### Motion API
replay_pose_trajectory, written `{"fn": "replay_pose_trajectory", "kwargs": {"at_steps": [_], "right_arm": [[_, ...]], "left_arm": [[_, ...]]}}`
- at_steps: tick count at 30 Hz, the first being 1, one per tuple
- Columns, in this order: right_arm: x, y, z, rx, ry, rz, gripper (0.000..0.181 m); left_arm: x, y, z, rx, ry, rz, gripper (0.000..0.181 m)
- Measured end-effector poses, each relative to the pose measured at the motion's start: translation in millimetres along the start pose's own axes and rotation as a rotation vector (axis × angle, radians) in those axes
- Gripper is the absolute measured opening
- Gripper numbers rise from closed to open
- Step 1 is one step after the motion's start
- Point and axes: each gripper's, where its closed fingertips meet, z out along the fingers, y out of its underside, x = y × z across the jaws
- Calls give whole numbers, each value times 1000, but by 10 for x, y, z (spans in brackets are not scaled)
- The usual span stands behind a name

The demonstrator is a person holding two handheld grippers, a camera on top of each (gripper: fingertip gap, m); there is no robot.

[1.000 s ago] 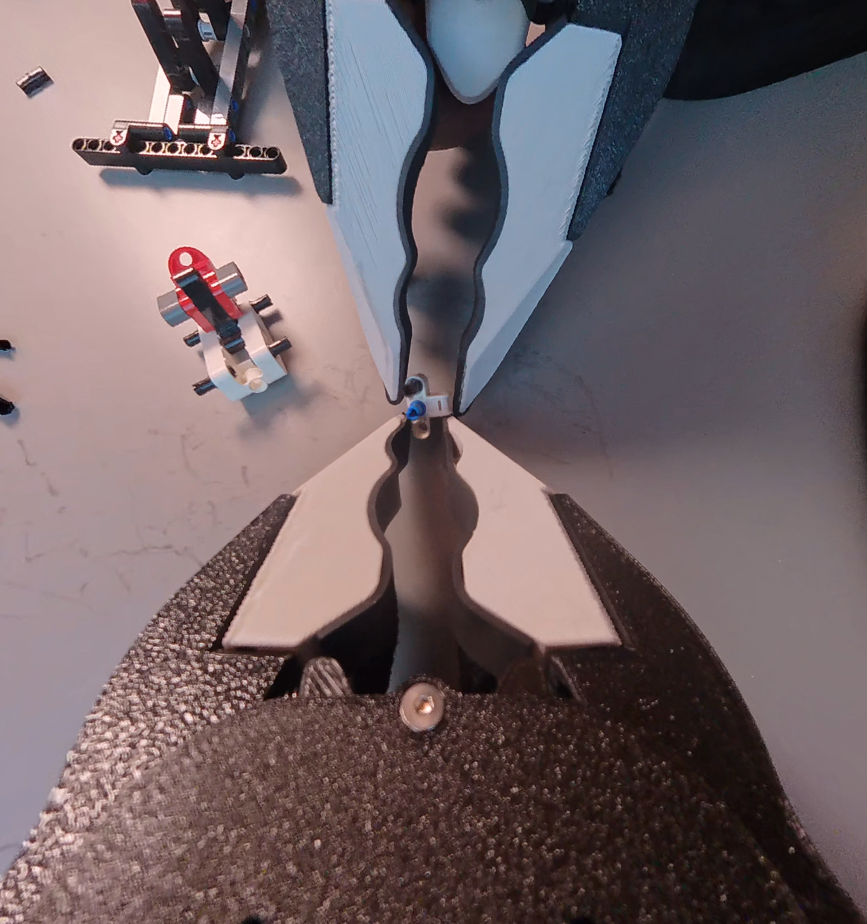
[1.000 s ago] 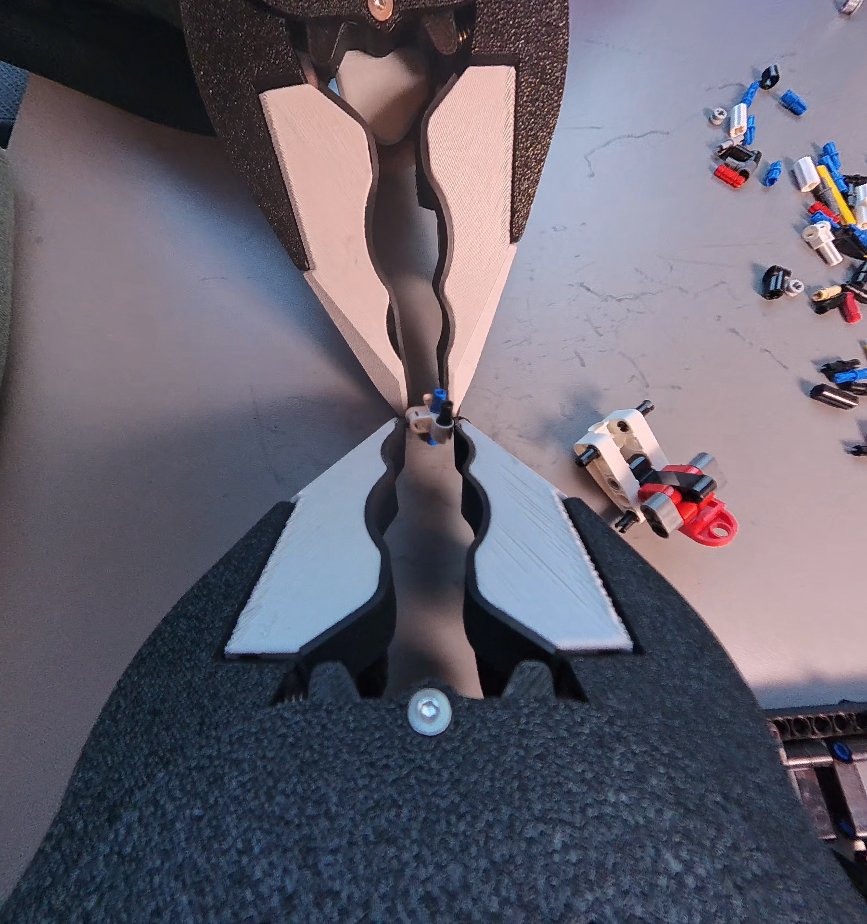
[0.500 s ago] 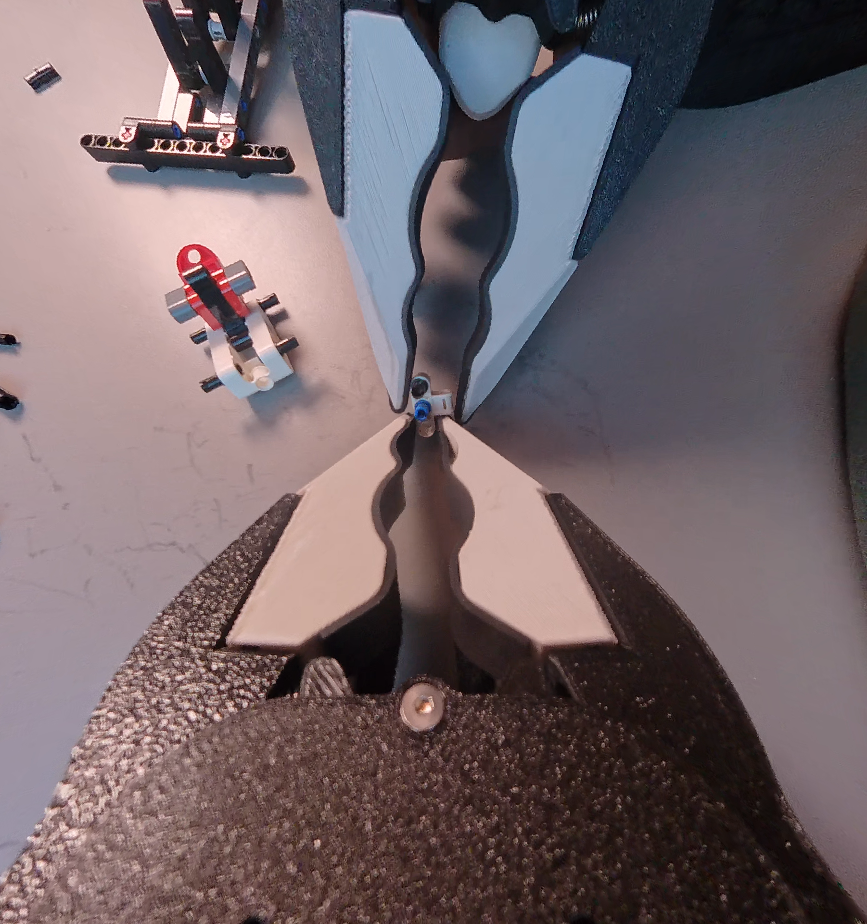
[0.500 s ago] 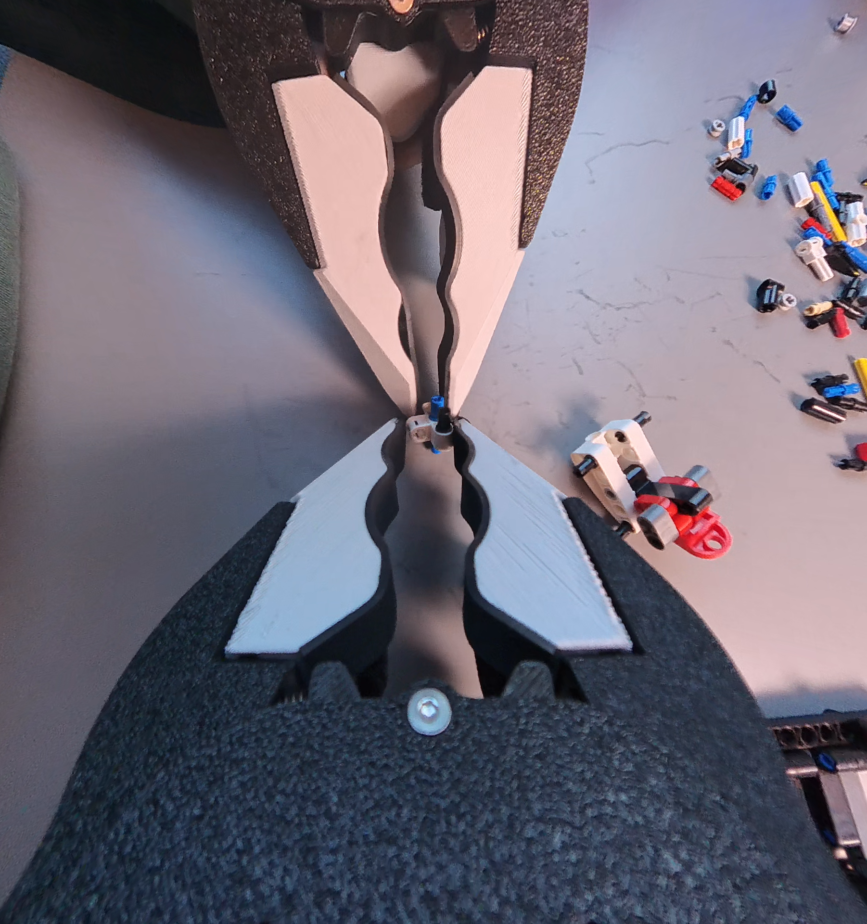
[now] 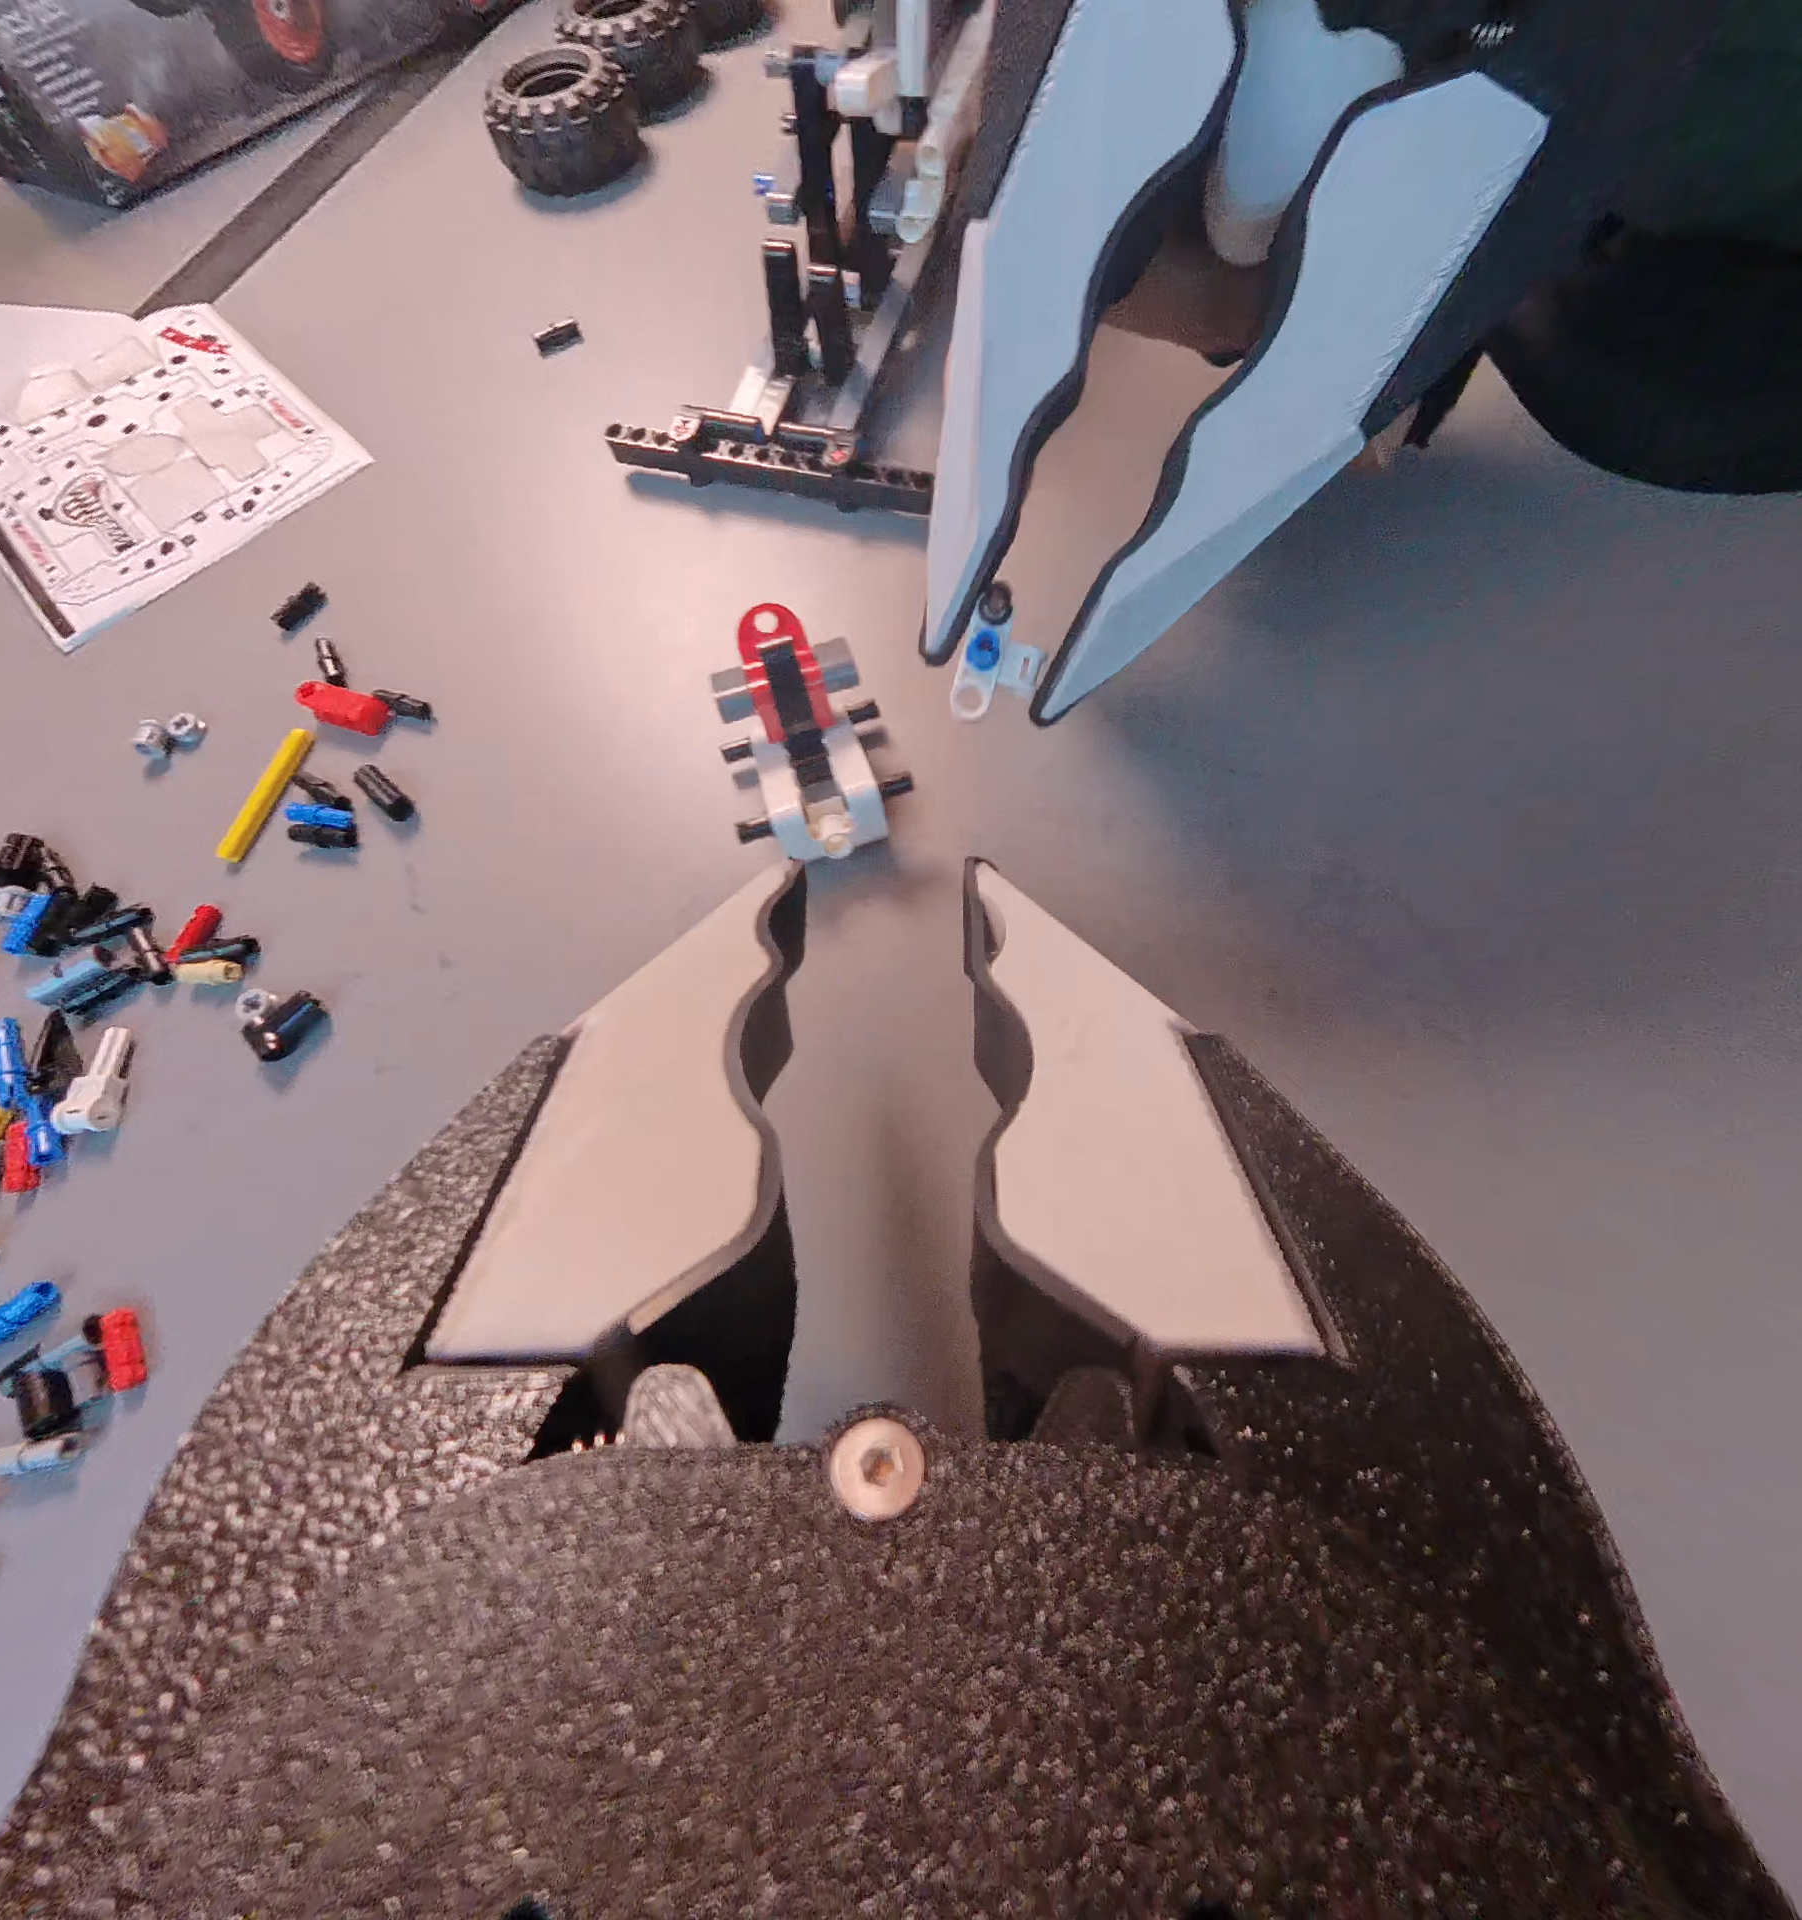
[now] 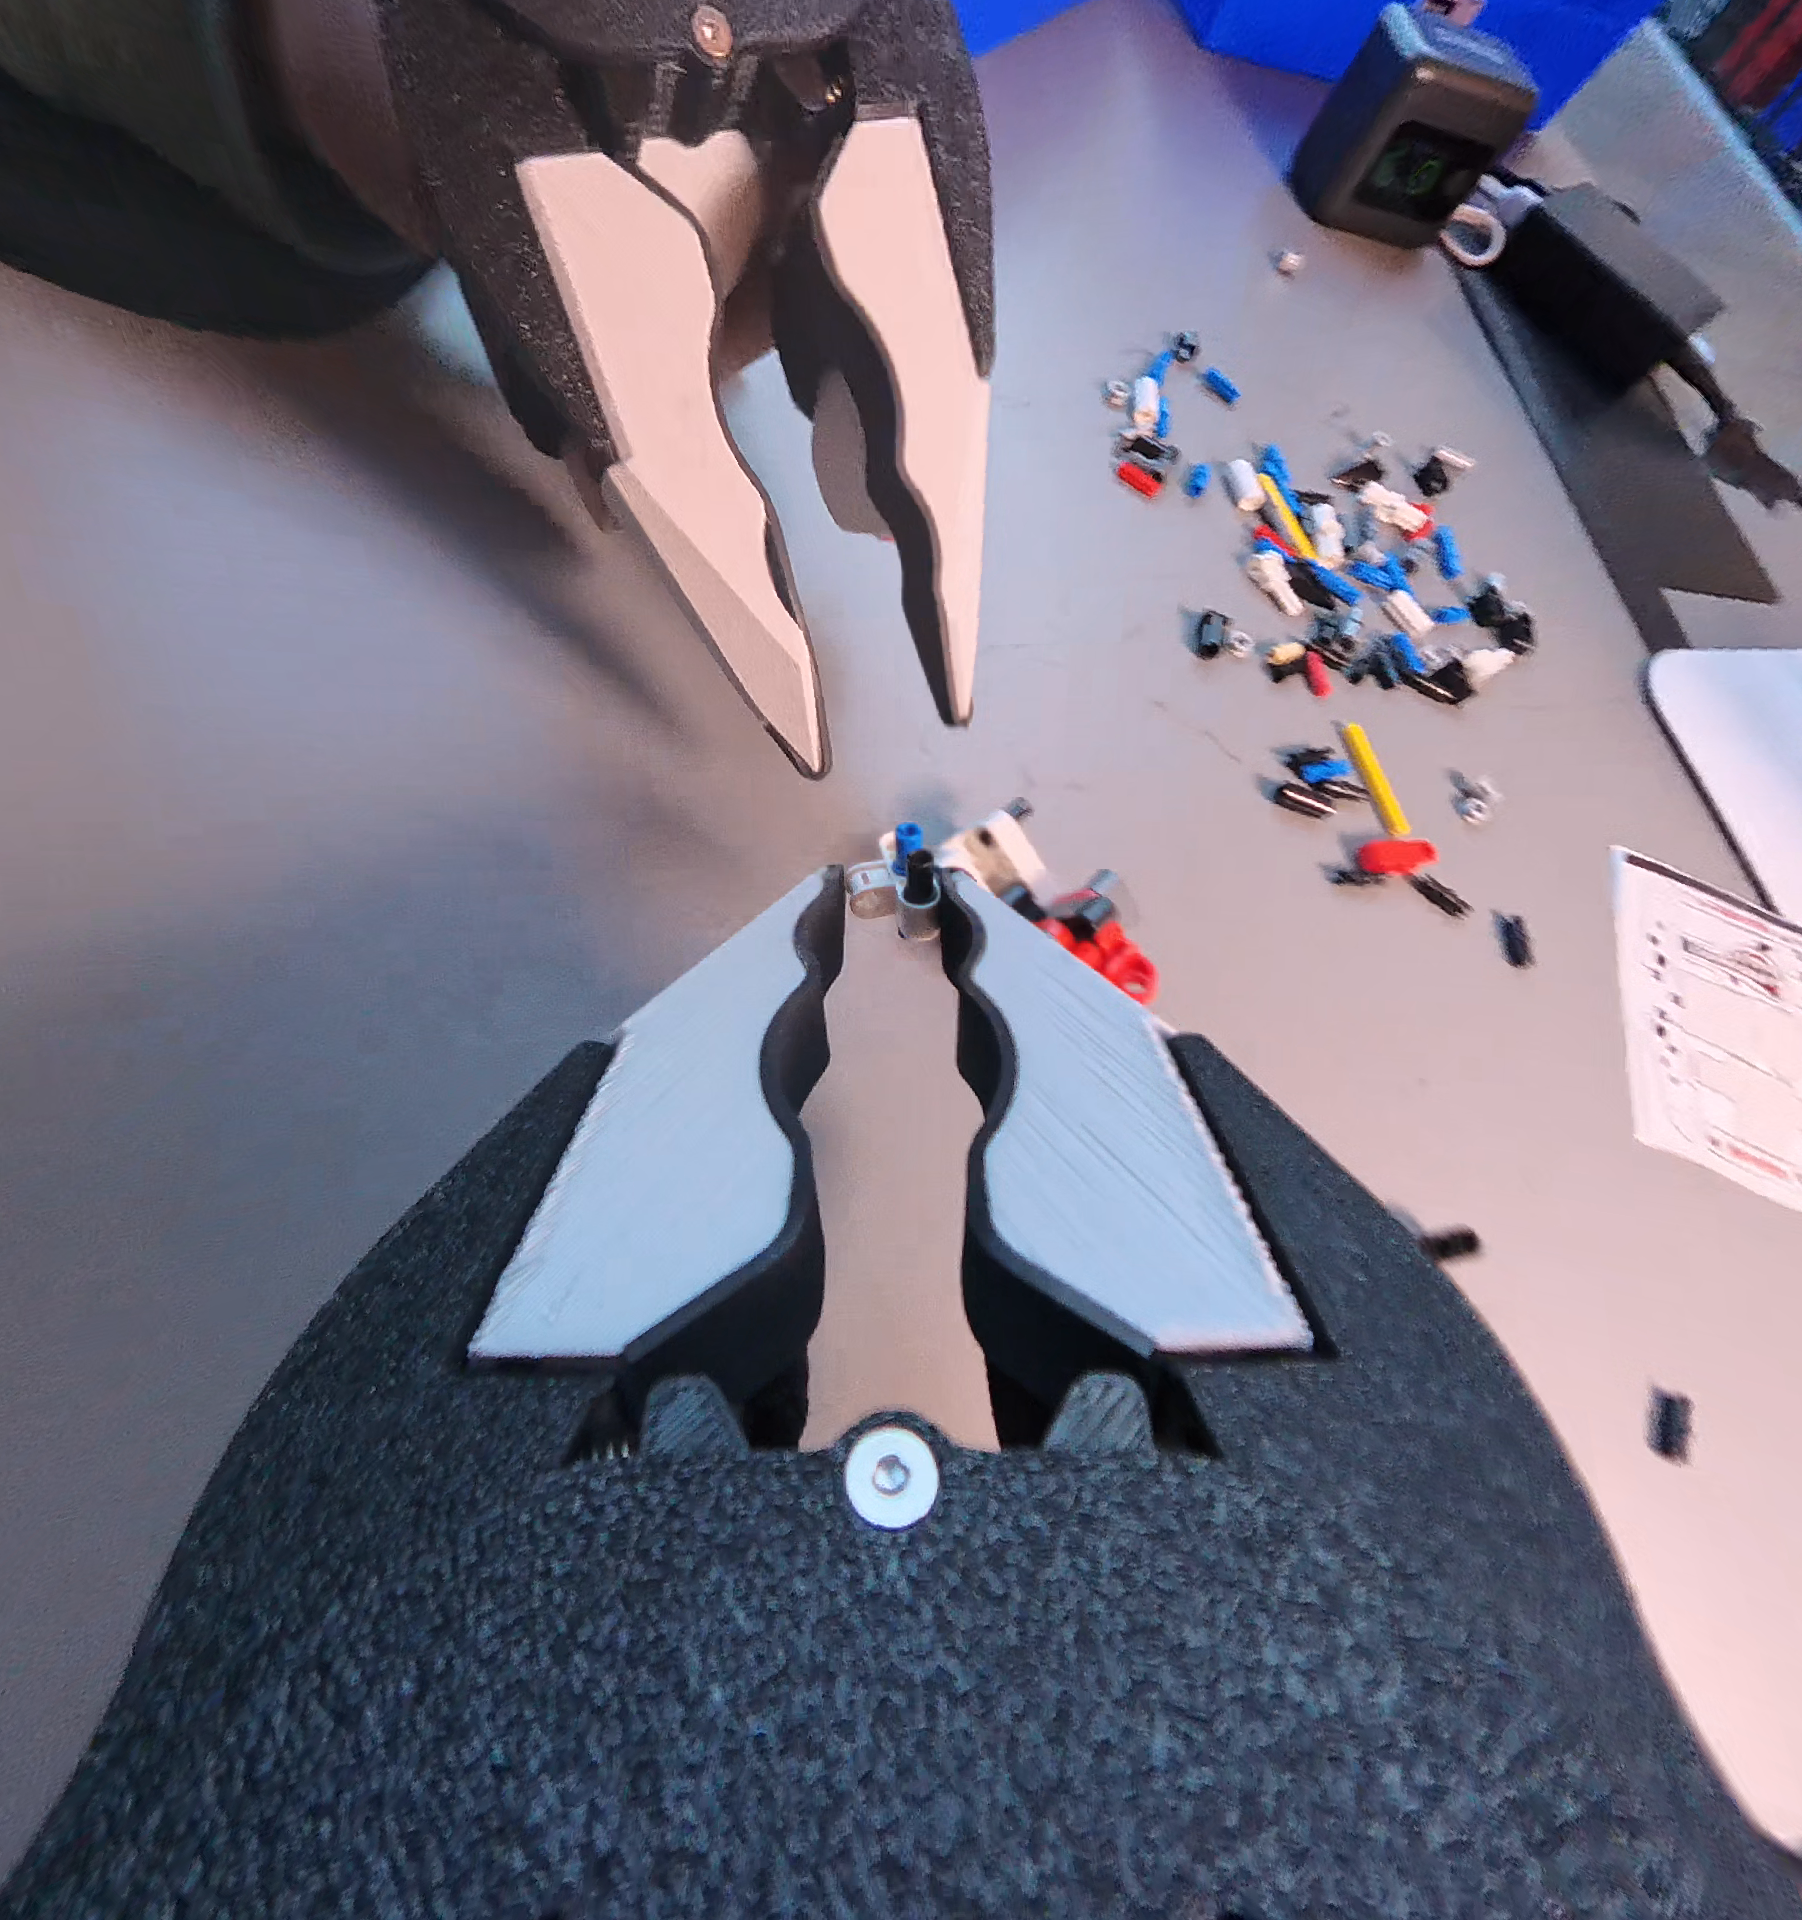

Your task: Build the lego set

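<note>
My right gripper (image 6: 892, 881) is shut on a small white connector (image 6: 876, 885) with a blue pin and a black pin in it, held just above the grey table. It also shows in the left wrist view (image 5: 992, 681), with the connector (image 5: 996, 670) between its tips. My left gripper (image 5: 881, 878) is open and empty, a short way back from the connector; it also shows in the right wrist view (image 6: 881, 743). A red, white and black sub-assembly (image 5: 803, 748) lies on the table between both grippers, partly hidden behind my right finger in the right wrist view (image 6: 1063, 904).
A pile of loose small parts (image 5: 66, 987) (image 6: 1344, 582) lies to one side. An instruction booklet (image 5: 128, 447) (image 6: 1749, 1039), a black chassis frame (image 5: 835, 312), black tyres (image 5: 564, 125) and a box (image 5: 97, 94) sit farther back. A dark device (image 6: 1416, 135) stands at the far edge. The tips of one gripper are about 4 cm away from the tips of the other.
My left gripper has opened, let go of the connector and drawn back. My right gripper keeps the connector. Both views have tilted up and show more of the table.
</note>
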Motion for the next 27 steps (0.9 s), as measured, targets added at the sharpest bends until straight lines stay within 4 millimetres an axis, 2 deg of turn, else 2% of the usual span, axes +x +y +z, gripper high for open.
{"fn": "replay_pose_trajectory", "kwargs": {"at_steps": [3, 8, 13, 15, 21, 27], "right_arm": [[148, 63, -100, 0, 50, 17, 18], [240, 65, -176, 6, 109, -17, 18], [276, 43, -210, 35, 131, -27, 18], [293, 39, -224, 45, 143, -25, 18], [350, 19, -249, 84, 173, -5, 18], [254, -57, -213, 146, 122, 17, 18]], "left_arm": [[-146, -29, 90, -10, -24, -3, 35], [-178, 31, 324, -123, -16, 12, 48], [-149, 29, 430, -159, 17, 21, 36], [-154, 29, 434, -160, 37, 1, 31], [-56, -20, 356, -113, 194, -95, 31], [-8, 11, 254, -115, 280, -158, 30]]}}
